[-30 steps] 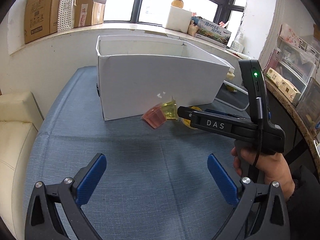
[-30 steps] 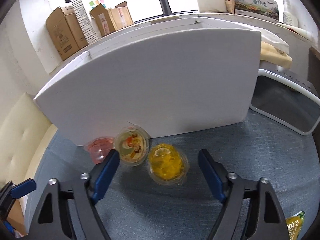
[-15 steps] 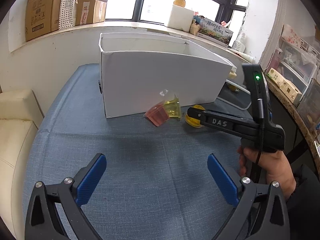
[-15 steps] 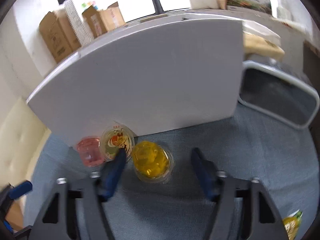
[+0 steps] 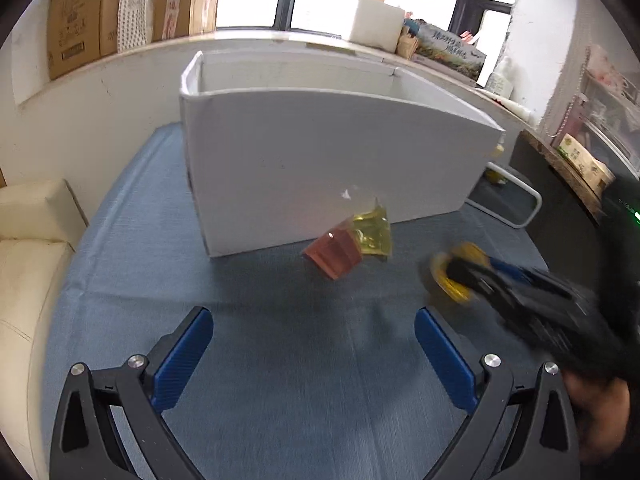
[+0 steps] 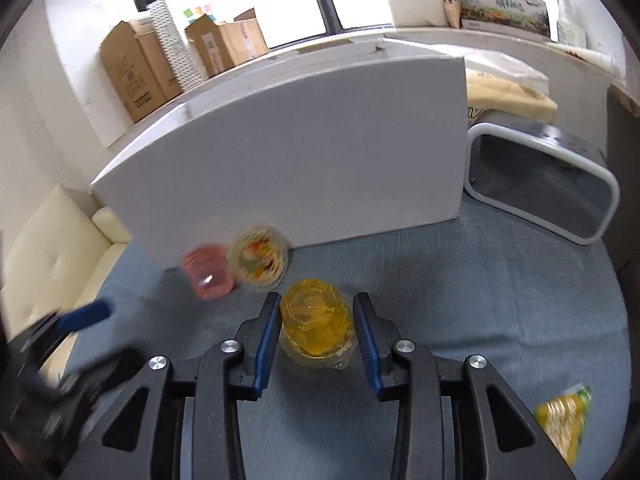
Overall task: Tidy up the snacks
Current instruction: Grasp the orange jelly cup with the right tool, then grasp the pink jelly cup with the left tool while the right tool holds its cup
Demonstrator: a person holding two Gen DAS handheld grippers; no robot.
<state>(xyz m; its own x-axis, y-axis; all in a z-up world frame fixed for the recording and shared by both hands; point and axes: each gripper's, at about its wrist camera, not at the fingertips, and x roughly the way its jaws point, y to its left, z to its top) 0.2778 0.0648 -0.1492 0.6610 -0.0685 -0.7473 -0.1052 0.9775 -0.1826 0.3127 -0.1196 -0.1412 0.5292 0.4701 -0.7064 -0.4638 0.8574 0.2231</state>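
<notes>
The right gripper (image 6: 315,338) has its blue jaws clamped on the clear yellow jelly cup (image 6: 315,326) above the blue cloth, while the left gripper (image 5: 312,356) hangs wide apart and the pink cup (image 5: 334,254), lidded cup (image 6: 260,258) and tall white cardboard box (image 5: 320,168) await.

No words can be read for sure. The long picture box (image 6: 502,2) on the window ledge has big Chinese writing on it, but it is too small and fuzzy to read. The brown cardboard boxes (image 6: 136,72) have dark print, all blurry. The cup lid (image 6: 260,258) shows only a bright picture. The yellow jelly cup (image 6: 316,320) and the yellow packet (image 6: 564,420) show no clear letters
</notes>
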